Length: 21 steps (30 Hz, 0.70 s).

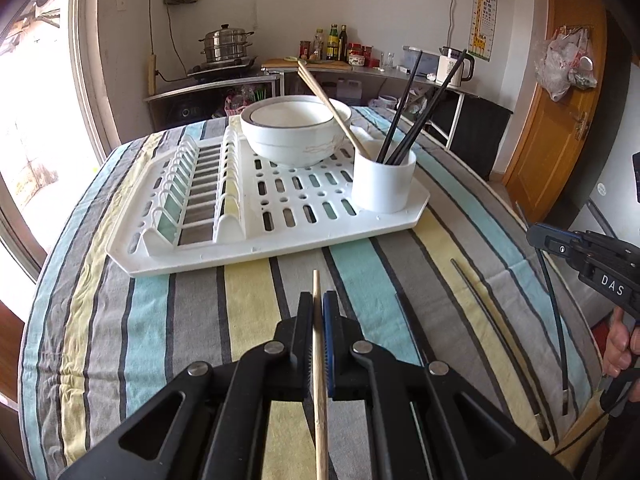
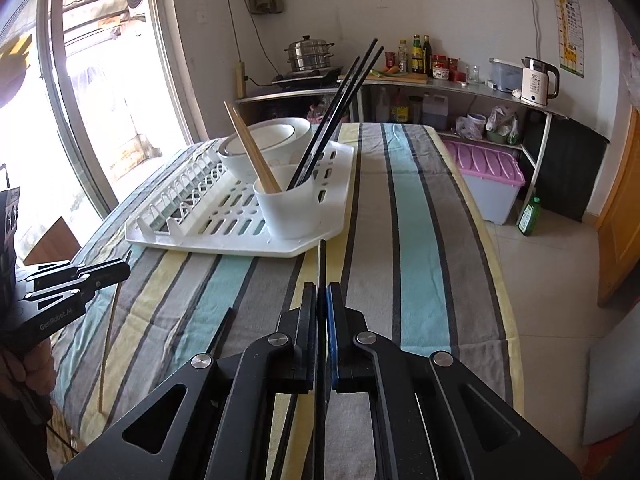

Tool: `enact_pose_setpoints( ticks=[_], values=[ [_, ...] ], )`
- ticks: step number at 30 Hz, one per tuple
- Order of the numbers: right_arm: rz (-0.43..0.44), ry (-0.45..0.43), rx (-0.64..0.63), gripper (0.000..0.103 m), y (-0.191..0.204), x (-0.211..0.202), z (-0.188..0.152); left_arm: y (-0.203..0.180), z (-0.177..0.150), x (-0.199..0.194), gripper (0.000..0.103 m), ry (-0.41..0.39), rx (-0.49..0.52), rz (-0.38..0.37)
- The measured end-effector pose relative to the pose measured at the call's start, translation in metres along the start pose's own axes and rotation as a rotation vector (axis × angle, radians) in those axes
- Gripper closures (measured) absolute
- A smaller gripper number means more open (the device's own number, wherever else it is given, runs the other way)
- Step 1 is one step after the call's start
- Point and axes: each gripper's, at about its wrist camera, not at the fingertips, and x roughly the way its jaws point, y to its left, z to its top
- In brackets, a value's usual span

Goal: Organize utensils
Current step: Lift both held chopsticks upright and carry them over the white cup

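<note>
Now left gripper (image 1: 318, 300) fingers clamped on wooden chopstick (image 1: 319, 360); right gripper (image 2: 321, 292) fingers clamped on black chopstick (image 2: 321, 264).

A steel steamer pot (image 1: 227, 45) on the stove; a white kettle (image 2: 536, 81) on the counter; a lilac-lidded storage box (image 2: 490, 178) below.

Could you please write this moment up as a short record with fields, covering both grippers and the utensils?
left gripper: shut on a wooden chopstick
right gripper: shut on a black chopstick
utensil cup: on the white drying rack, holding wooden and black chopsticks
bowls: stacked on the rack behind the cup
striped tablecloth: one black chopstick lies loose
</note>
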Motion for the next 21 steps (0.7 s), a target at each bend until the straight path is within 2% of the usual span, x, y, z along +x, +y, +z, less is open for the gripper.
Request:
enact_pose_setpoints(
  ticks=[10, 21],
  values=[
    [0.002, -0.157, -0.003, 0.098, 0.004, -0.054, 0.018, 0.004, 0.022, -0.063, 0.098, -0.150, -0.012, -0.041],
    [-0.003, -0.200, 0.000, 0.099, 0.002, -0.076, 0.009, 0.000, 0.016, -0.086, 0.098, -0.188, -0.010, -0.055]
  ],
)
